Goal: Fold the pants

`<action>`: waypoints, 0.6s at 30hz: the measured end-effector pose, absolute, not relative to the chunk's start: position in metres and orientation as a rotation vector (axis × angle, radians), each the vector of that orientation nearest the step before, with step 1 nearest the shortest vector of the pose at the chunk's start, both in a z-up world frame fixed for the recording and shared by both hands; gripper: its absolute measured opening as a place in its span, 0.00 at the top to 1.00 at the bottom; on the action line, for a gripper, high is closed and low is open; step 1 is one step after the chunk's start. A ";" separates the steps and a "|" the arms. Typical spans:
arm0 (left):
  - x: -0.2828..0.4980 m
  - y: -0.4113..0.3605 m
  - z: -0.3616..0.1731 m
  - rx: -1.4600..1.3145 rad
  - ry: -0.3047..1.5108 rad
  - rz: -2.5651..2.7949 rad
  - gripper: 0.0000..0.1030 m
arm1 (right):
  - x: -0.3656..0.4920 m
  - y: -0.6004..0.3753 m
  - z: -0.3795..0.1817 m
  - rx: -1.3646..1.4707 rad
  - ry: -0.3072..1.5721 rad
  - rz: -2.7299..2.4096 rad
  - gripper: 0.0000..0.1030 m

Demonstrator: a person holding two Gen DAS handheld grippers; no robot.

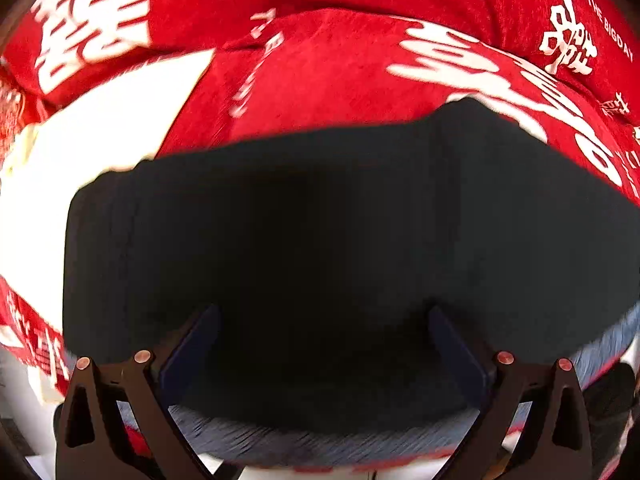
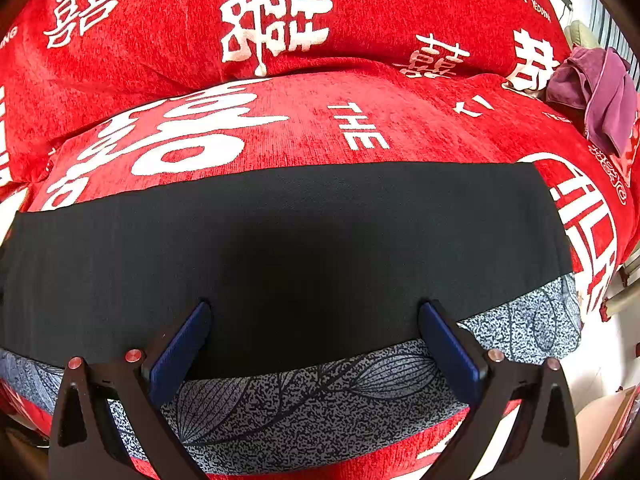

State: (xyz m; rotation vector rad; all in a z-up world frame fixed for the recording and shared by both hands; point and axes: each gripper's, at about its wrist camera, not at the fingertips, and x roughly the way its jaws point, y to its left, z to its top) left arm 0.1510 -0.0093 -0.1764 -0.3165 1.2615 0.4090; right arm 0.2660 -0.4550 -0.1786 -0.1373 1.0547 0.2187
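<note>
Black pants (image 2: 280, 240) lie flat as a long folded band across the front of a red sofa seat (image 2: 304, 128). In the right wrist view my right gripper (image 2: 316, 332) is open, its blue pads (image 2: 180, 348) spread over the band's near edge with nothing between them. The band's right end (image 2: 548, 220) is squared off. In the left wrist view the pants (image 1: 320, 240) fill the middle, blurred, their left end (image 1: 92, 264) in sight. My left gripper (image 1: 324, 340) is open above the cloth, gripping nothing.
The sofa's red cover carries white lettering, and a grey leaf-patterned cloth (image 2: 320, 396) hangs down its front. A purple garment (image 2: 596, 92) lies at the far right of the seat. A white patch (image 1: 100, 128) shows at the left. Pale floor (image 2: 612, 344) lies at the right.
</note>
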 end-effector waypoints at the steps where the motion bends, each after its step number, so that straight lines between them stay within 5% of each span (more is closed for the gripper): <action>1: 0.142 -0.001 -0.178 -0.349 1.264 0.393 0.00 | 0.266 -0.455 -0.178 -0.139 1.054 0.218 0.00; 8: 0.102 0.036 -0.152 -0.424 1.165 0.449 0.00 | 0.268 -0.443 -0.166 -0.144 1.125 0.119 0.00; 13: 0.131 0.020 -0.155 -0.426 1.179 0.420 0.00 | 0.216 -0.317 -0.117 -0.225 0.992 0.418 0.00; 18: 0.144 0.020 -0.179 -0.429 1.219 0.401 0.00 | 0.154 -0.167 -0.140 -0.427 1.022 0.744 0.00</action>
